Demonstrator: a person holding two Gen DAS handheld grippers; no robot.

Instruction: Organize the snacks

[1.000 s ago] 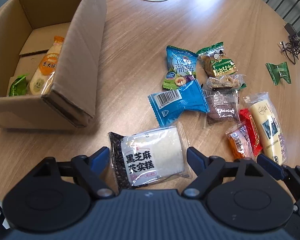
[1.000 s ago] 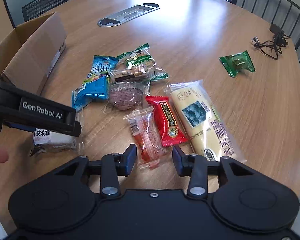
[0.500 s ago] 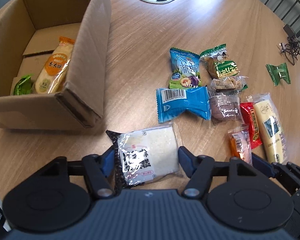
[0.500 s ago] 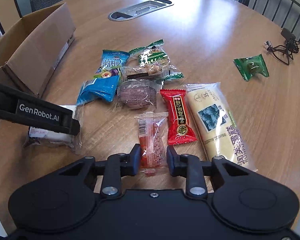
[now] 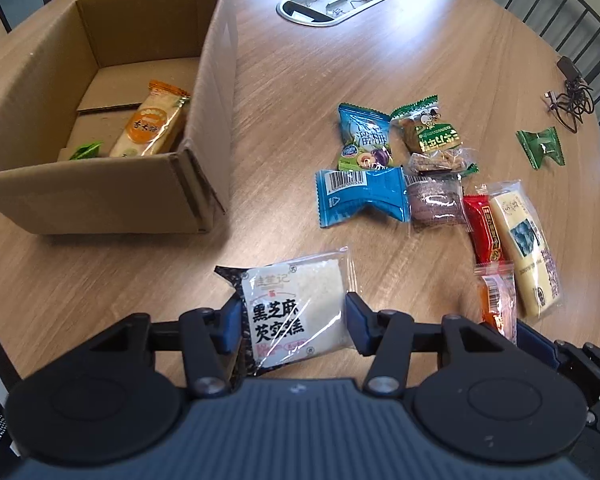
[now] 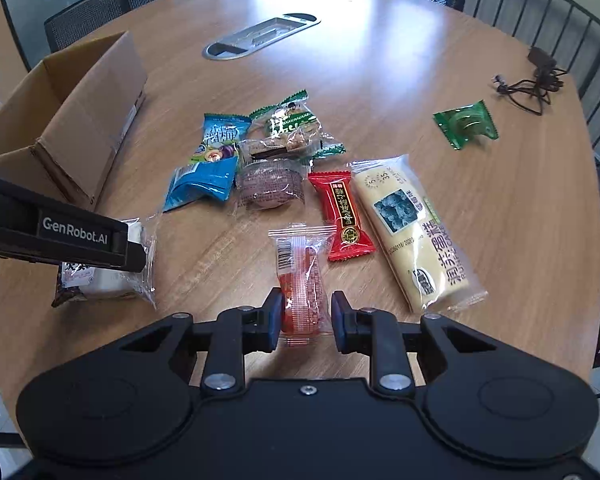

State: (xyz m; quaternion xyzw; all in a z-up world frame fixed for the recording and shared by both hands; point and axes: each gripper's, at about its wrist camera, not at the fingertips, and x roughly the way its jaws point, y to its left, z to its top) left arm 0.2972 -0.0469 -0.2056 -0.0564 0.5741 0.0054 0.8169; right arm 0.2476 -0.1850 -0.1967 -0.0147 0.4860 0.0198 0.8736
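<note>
While the left gripper [image 5: 293, 321] closes its jaws on the clear-wrapped white cake packet with black lettering [image 5: 296, 312], the right gripper [image 6: 305, 319] is clamped on the orange-red clear-wrapped snack stick [image 6: 301, 280]; both packets are at the wooden table [image 6: 400, 52], beside the open cardboard box [image 5: 100, 128]
</note>
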